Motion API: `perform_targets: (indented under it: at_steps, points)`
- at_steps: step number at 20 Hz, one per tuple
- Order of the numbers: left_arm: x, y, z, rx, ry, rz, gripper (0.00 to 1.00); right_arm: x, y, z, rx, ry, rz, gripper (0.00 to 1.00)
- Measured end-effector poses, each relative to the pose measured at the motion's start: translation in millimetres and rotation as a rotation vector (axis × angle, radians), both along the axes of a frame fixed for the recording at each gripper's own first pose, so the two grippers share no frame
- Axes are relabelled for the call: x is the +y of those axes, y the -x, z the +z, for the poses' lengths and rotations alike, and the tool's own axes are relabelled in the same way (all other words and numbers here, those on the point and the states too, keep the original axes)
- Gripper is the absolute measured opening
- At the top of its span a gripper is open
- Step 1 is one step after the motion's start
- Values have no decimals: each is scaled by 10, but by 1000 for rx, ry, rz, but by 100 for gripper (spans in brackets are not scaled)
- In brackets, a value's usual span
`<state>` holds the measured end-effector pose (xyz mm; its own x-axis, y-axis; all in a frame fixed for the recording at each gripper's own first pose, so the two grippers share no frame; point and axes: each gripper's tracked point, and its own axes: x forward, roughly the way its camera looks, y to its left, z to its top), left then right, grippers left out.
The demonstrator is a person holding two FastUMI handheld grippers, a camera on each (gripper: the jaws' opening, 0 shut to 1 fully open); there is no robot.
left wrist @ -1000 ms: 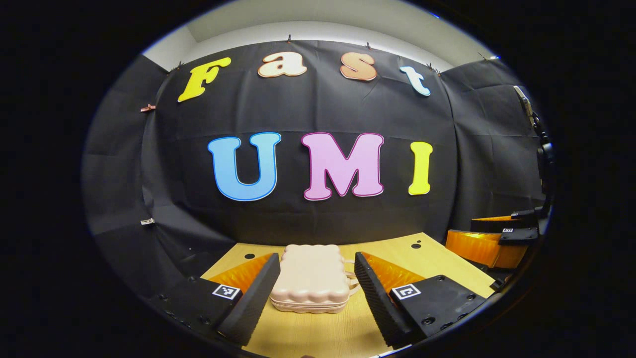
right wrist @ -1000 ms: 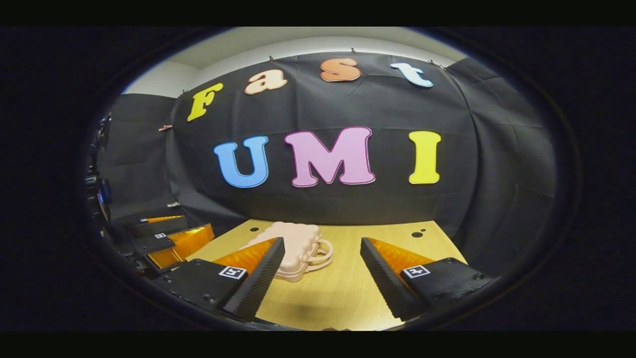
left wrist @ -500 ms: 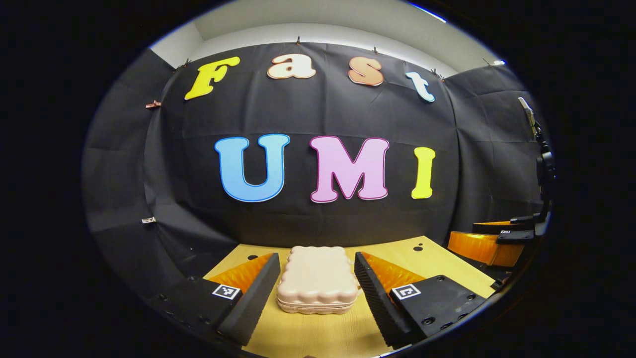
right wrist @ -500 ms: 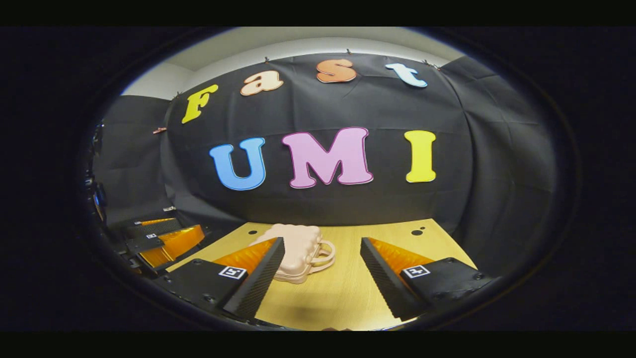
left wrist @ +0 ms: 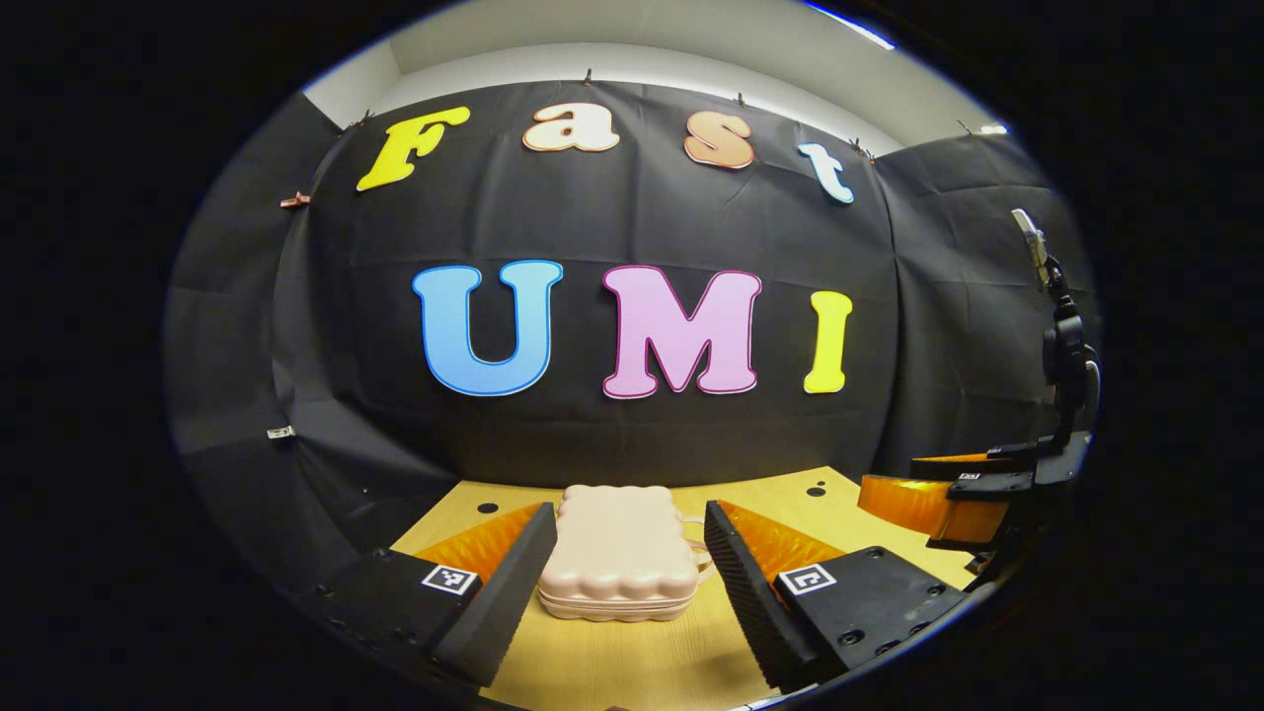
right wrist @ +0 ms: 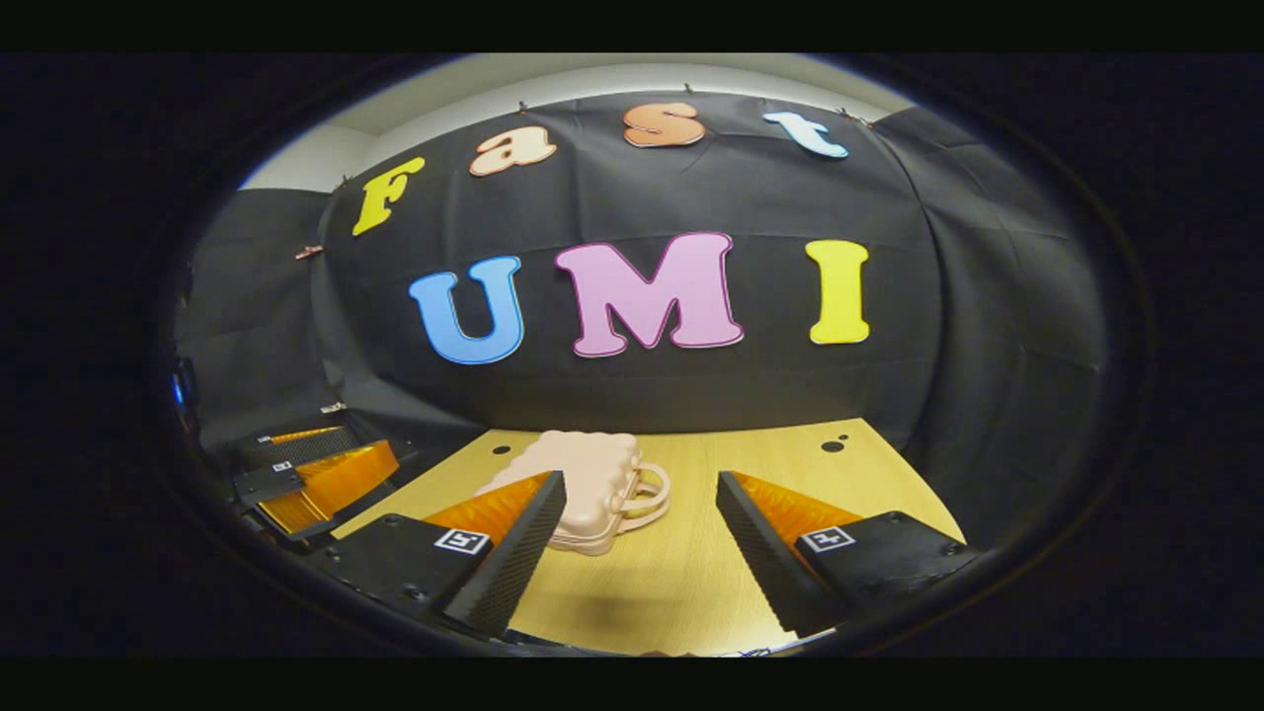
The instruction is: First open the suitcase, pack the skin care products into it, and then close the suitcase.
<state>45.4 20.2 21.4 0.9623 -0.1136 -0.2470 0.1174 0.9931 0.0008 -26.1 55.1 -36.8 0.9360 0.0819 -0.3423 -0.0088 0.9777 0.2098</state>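
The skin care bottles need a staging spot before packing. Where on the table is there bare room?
The widest bare patch of the table lies between the closed suitcase and the table's far right corner. A smaller strip runs along the near edge in front of the suitcase. It is crowded around the case, flanked by the open left gripper.

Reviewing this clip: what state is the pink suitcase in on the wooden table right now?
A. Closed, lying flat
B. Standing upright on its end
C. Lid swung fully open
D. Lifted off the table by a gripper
A: the suitcase lies flat on the table with its two shells together, framed by the open left gripper, which does not touch it.
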Motion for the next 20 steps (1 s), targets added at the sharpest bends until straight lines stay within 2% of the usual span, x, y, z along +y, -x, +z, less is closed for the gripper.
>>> perform_targets:
  at_steps: [2,6,9,12,17,20]
  points:
    - [9,13,41,-13,1,3,95,40,26,-60,10,9,15,98]
    - [-8,50,20,-2,84,19,95,123,115,-251,62,7,33,98]
    - [11,73,37,-3,60,11,95,144,132,-261,70,15,40,98]
    - [-27,92,13,10,79,5,95,142,147,-288,82,-1,34,98]
    - [-80,118,-22,5,37,-8,95,123,169,-262,69,17,32,98]
    - [-145,104,-8,3,61,-11,95,145,171,-281,69,6,27,98]
